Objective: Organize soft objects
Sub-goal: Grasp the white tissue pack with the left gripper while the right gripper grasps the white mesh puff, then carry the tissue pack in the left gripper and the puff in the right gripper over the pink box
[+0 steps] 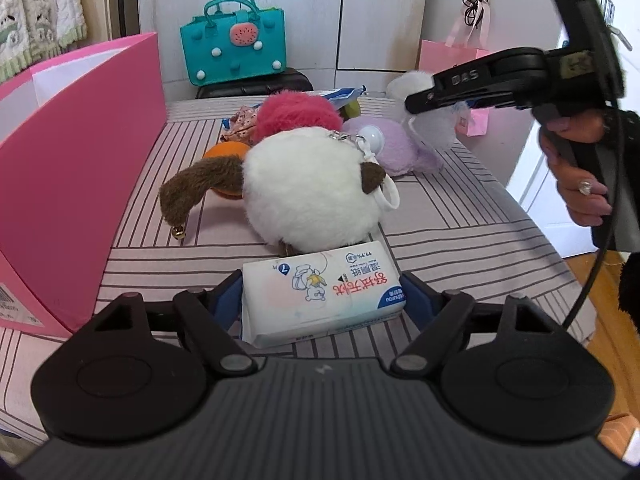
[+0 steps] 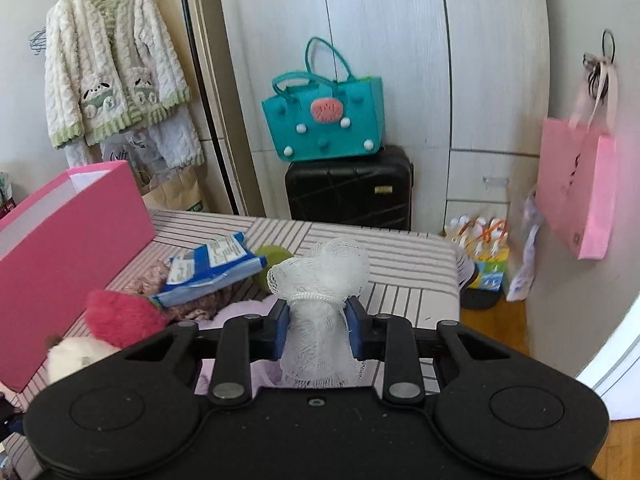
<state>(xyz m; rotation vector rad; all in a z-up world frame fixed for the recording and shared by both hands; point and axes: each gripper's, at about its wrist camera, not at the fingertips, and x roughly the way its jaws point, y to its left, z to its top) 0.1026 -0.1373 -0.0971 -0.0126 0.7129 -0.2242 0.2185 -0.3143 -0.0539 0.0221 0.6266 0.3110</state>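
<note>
A white wet-wipes pack lies on the striped table at the near edge. My left gripper has its blue pads against the pack's two short sides. Just behind the pack sits a round white-and-brown plush, with a pink plush and a purple plush further back. My right gripper is shut on a white mesh pouf, held above the purple plush. In the left wrist view the right gripper shows at the upper right, carried by a hand.
A tall pink box stands open along the table's left side. A blue-and-white packet and a green ball lie at the back. Beyond the table are a teal bag on a black suitcase and a hanging pink gift bag.
</note>
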